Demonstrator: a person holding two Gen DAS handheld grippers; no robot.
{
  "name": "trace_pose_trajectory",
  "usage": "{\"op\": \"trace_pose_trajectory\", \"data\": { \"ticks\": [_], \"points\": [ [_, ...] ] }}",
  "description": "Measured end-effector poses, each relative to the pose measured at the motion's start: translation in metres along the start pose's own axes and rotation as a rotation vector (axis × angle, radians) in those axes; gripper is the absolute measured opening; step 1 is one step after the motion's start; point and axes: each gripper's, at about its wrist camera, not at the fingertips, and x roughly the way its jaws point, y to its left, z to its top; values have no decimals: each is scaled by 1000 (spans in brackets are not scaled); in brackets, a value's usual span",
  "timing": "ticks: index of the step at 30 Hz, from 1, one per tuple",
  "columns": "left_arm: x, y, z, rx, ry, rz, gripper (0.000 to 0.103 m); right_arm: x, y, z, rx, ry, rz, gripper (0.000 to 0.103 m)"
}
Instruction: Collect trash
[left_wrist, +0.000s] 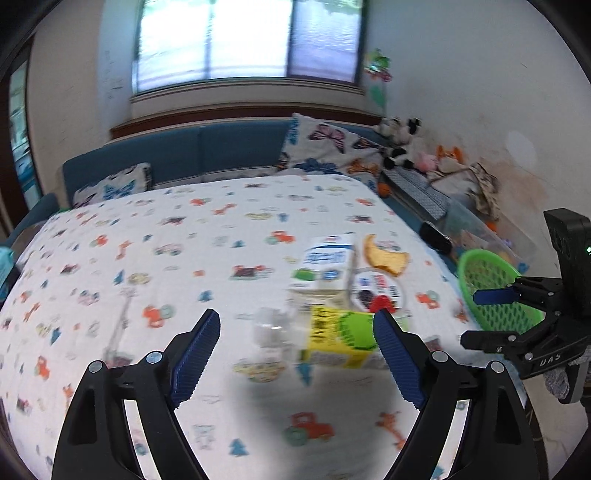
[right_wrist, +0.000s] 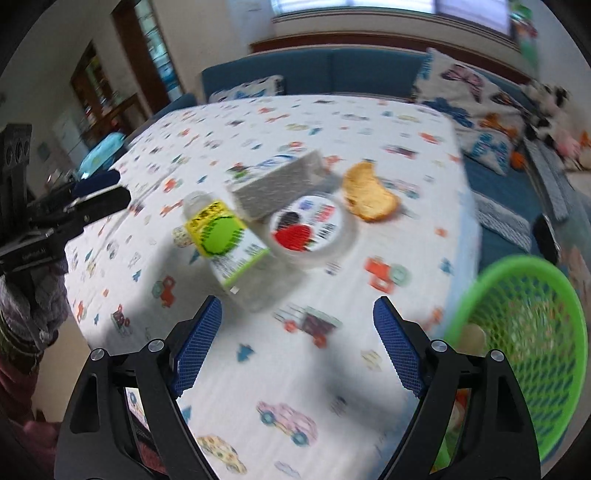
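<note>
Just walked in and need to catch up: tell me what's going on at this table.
A person is clearing trash with a pair of tongs in each hand. Both the left tongs and right tongs are open and empty above the table. A bottle, a carton, a cup and a piece of bread lie clustered on the cloth. A green basket sits at the table's edge.

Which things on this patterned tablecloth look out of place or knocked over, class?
A plastic bottle and a milk carton lie on their sides, beside a lidded cup and a bitten piece of bread left straight on the cloth. All sit outside the green basket.
</note>
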Motion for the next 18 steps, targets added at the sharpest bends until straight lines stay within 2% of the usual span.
{"op": "trace_pose_trajectory", "data": {
  "ticks": [11,18],
  "points": [
    [-3,53,-15,-92,21,72,82,72,35,48,-161,130,101,84],
    [3,74,-21,-142,38,82,82,107,46,56,-226,198,103,84]
  ]
}}
